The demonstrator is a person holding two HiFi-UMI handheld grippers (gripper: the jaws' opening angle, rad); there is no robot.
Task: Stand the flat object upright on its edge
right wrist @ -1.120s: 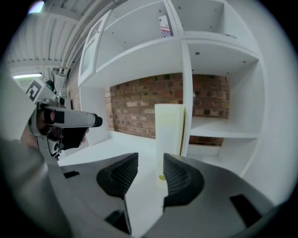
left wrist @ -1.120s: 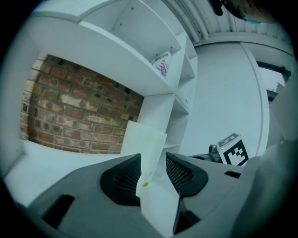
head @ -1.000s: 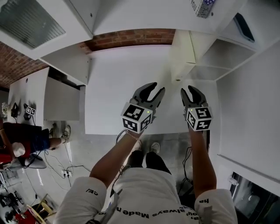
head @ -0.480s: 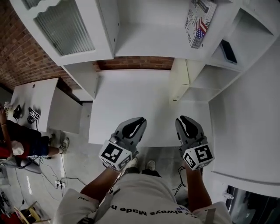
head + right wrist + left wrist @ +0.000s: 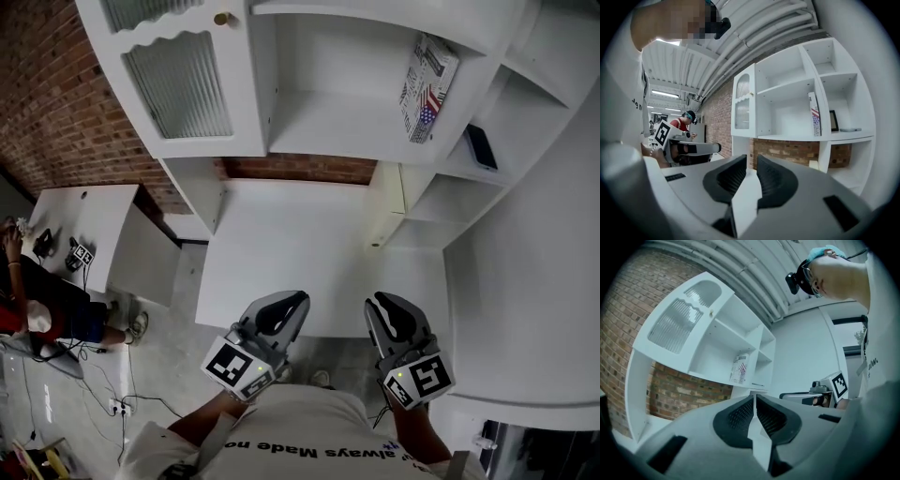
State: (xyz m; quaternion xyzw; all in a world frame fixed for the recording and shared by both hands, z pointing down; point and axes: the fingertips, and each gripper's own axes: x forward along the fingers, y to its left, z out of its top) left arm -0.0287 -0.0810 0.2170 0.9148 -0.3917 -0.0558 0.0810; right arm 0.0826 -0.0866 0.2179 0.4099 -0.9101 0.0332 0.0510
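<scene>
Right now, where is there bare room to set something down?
The tabletop is bare from the brick wall to its near edge. The wide shelf is free left of the flag-print book. Tighter: the side cubby holding a dark flat object.

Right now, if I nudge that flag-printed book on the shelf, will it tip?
Likely yes: the flag-printed book stands on a narrow edge, so a sideways push could topple it. It looks thin and stiff, probably light.
</scene>
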